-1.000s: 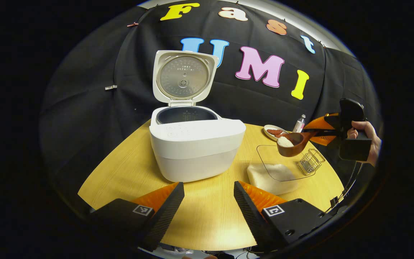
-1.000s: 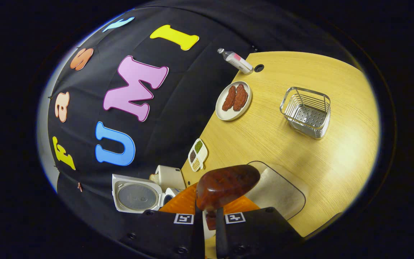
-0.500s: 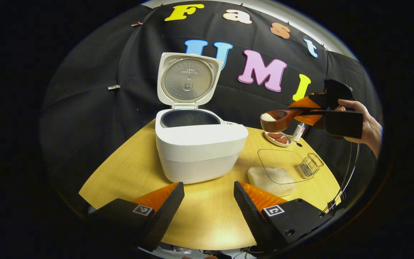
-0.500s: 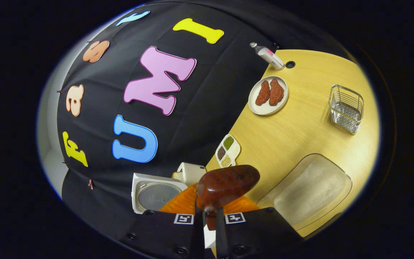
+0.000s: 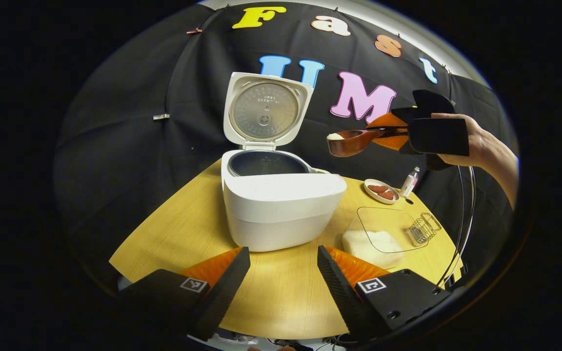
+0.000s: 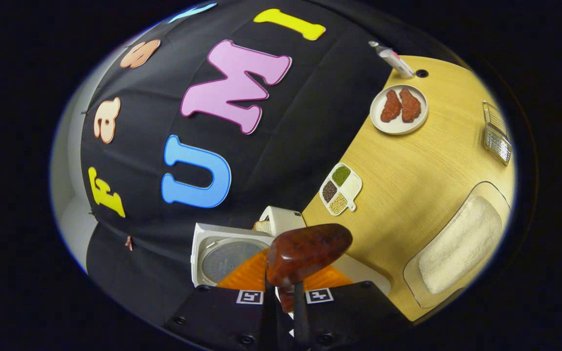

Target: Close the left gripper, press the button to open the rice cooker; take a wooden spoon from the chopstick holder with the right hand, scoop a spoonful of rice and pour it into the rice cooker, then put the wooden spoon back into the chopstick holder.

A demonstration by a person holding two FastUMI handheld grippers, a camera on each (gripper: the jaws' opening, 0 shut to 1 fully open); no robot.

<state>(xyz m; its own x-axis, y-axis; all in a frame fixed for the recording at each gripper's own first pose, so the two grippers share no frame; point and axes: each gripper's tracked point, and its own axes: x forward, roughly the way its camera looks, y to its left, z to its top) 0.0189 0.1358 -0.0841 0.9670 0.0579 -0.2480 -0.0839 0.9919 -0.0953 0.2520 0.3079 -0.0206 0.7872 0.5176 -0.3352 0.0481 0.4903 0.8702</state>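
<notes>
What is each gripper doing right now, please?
Left gripper: open, empty.
Right gripper: shut on the wooden spoon, which carries rice.

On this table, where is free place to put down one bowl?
Bare wood lies in front of the cooker, toward the left claw, and to the cooker's left. Also between the spice dish and plate. The tray and wire holder corner is crowded.

Overhead light is falling bright on the desk [image 5: 183, 229], throwing a pale glare patch near its front edge in the left gripper view. The rice cooker [image 5: 281, 204] is casting a soft shadow at its base. Fisheye distortion is bending the desk rim and wall folds. Both views are staying sharp; edges are dimming toward darkness.
</notes>
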